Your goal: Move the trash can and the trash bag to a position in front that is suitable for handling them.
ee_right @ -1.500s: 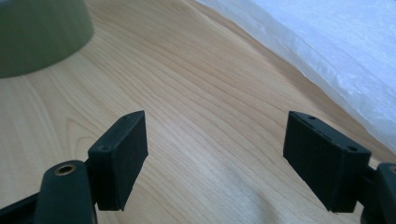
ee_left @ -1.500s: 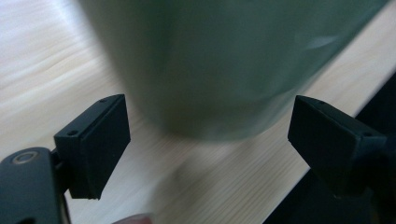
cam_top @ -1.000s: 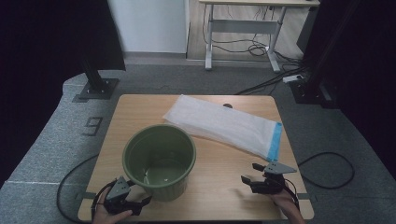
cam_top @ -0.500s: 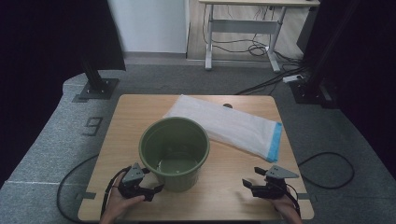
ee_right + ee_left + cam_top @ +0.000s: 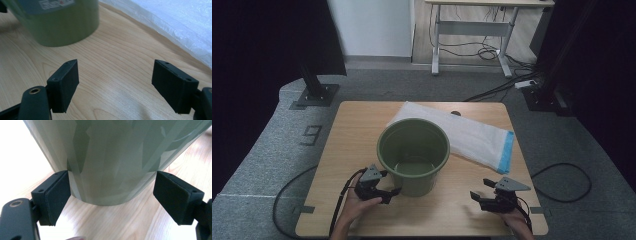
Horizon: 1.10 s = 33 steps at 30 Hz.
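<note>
A green plastic pot (image 5: 413, 150) stands upright and empty at the middle of the wooden table (image 5: 357, 130). My left gripper (image 5: 390, 194) is at the pot's lower left, open. In the left gripper view its jaws straddle the pot's base (image 5: 110, 157). The left pad (image 5: 56, 195) sits against the wall and the right pad (image 5: 175, 195) stands a little off it. My right gripper (image 5: 477, 194) rests open near the front right edge, with bare wood between its jaws (image 5: 117, 80). The pot (image 5: 60, 25) lies ahead to its left.
A white plastic bag (image 5: 472, 132) with a blue strip at one end lies flat behind and to the right of the pot, its near edge (image 5: 175, 27) ahead of the right gripper. Cables trail off the table's front corners. A desk frame stands on the floor beyond.
The pot has slid to the right and a little away from the front edge, with my left gripper following at its base. The right gripper has barely moved.
</note>
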Tool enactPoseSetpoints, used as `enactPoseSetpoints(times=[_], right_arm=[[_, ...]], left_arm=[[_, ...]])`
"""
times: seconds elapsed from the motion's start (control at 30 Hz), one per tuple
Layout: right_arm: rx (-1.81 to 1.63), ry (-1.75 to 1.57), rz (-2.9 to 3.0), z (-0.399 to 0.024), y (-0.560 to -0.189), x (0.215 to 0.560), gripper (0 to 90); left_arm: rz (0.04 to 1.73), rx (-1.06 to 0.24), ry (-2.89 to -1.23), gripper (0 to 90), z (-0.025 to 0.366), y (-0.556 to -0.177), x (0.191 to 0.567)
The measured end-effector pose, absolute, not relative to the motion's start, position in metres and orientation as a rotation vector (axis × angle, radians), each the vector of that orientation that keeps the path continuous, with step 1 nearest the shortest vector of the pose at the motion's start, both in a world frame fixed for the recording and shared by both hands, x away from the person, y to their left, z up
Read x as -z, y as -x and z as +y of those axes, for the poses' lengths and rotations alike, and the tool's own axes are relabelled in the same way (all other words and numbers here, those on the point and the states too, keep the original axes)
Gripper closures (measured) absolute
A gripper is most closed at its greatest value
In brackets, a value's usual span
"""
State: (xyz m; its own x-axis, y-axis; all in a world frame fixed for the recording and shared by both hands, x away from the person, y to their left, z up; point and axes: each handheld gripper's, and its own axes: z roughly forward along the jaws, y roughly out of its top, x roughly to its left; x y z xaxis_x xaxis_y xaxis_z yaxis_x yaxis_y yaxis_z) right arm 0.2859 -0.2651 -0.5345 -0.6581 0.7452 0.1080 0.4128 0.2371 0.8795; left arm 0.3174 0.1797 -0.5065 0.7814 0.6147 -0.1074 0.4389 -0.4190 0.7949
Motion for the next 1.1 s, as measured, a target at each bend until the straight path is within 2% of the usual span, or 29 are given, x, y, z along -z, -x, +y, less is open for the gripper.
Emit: enactPoseSetpoints(times=[0.17, 0.37, 0.5, 0.57, 0.7, 1.1], right_arm=[[-1.38, -1.057, 2.204, -0.259, -0.288, 0.535, 20.6], [-1.367, -1.025, 2.223, -0.258, -0.285, 0.536, 20.5], [-1.352, -1.018, 2.217, -0.263, -0.284, 0.535, 20.5], [-1.35, -1.023, 2.211, -0.264, -0.285, 0.536, 20.5], [-1.332, -1.042, 2.195, -0.264, -0.288, 0.536, 20.6], [-1.291, -1.179, 2.04, -0.254, -0.303, 0.536, 16.3]], left_arm=[[0.802, -0.261, -2.081, 14.4, 0.165, -0.331, 0.503], [0.823, -0.286, -2.073, 14.7, 0.164, -0.33, 0.501], [0.872, -0.364, -2.093, 14.5, 0.179, -0.315, 0.494], [0.941, -0.376, -2.044, 14.6, 0.194, -0.306, 0.491], [0.99, -0.411, -2.054, 14.6, 0.213, -0.296, 0.493], [1.018, -0.411, -2.028, 14.4, 0.229, -0.291, 0.492]])
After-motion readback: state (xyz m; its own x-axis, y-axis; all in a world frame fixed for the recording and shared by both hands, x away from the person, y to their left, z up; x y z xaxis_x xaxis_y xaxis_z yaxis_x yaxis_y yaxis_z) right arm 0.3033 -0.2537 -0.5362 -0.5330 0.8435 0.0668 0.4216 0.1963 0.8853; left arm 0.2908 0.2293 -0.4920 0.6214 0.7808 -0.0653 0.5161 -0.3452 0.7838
